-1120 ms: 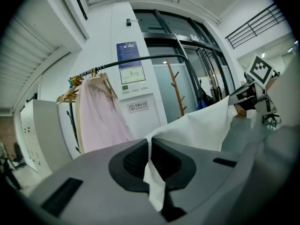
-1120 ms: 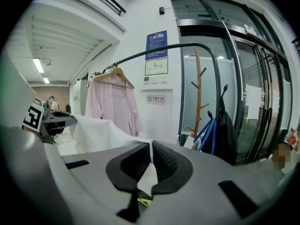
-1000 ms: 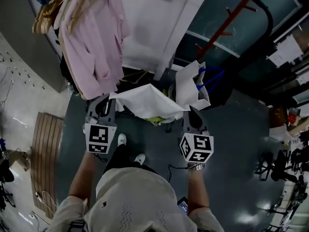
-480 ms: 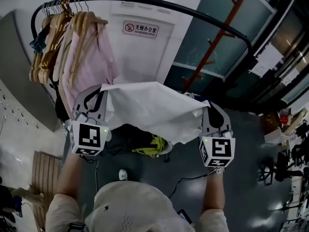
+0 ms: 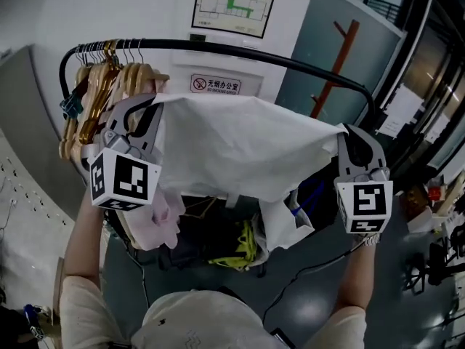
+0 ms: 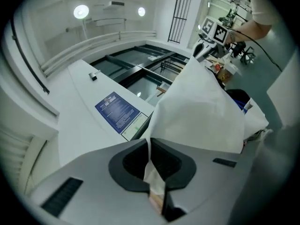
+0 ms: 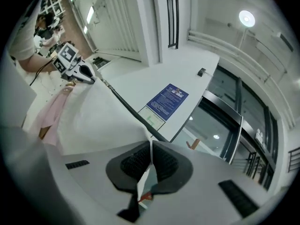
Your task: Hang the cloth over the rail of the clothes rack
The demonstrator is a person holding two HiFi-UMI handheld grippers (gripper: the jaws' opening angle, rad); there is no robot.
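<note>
The white cloth (image 5: pixel 240 147) hangs spread between both tools, its top edge near the black rail (image 5: pixel 290 62) of the clothes rack but not yet over it. The left tool (image 5: pixel 151 107) is clenched on one top corner and the right tool (image 5: pixel 350 135) on the other, each pinching fabric. The step likely goes best if both corners rise level above the rail and cross at the bare stretch beside the wooden hangers (image 5: pixel 109 78) — then drop until enough cloth falls behind before either tool lets go.
</note>
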